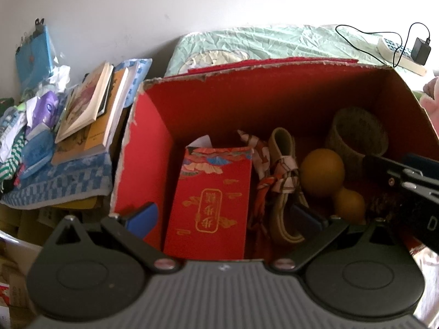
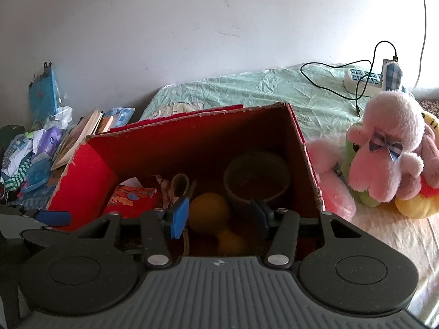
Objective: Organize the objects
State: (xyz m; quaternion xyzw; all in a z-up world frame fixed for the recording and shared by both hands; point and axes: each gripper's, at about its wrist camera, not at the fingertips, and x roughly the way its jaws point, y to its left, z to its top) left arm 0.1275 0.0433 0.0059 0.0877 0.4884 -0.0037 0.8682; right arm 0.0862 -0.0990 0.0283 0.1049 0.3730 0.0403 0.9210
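Left wrist view looks down into the red box (image 1: 153,142), which stands on the bed (image 1: 274,41). The left gripper (image 1: 223,216) has its jaws wide open and holds nothing; between them, lower in the box, lies a red packet (image 1: 211,200). Just beyond the right jaw are a belt (image 1: 282,164) with a scarf (image 1: 263,192) around it, then a yellow gourd (image 1: 323,175), and behind it a woven basket (image 1: 356,131).

In the right wrist view the right gripper (image 2: 221,219) hangs over the near edge of the same box (image 2: 90,181). Its jaws are also far apart and slowly coming together, but nothing is pressed between them; the gourd (image 2: 208,211) lies below the gap, and I judge it is not held.

Outside the jaws, to the right of the box, some plush toys (image 2: 384,148) lie on the bed, with a power strip (image 2: 362,78) further behind. To the left, books (image 1: 90,104) and small clutter (image 1: 30,120) are in a loose pile.

I think the task is partly done: several things are already in the box, while the toys, books and clutter are probably left to sort.
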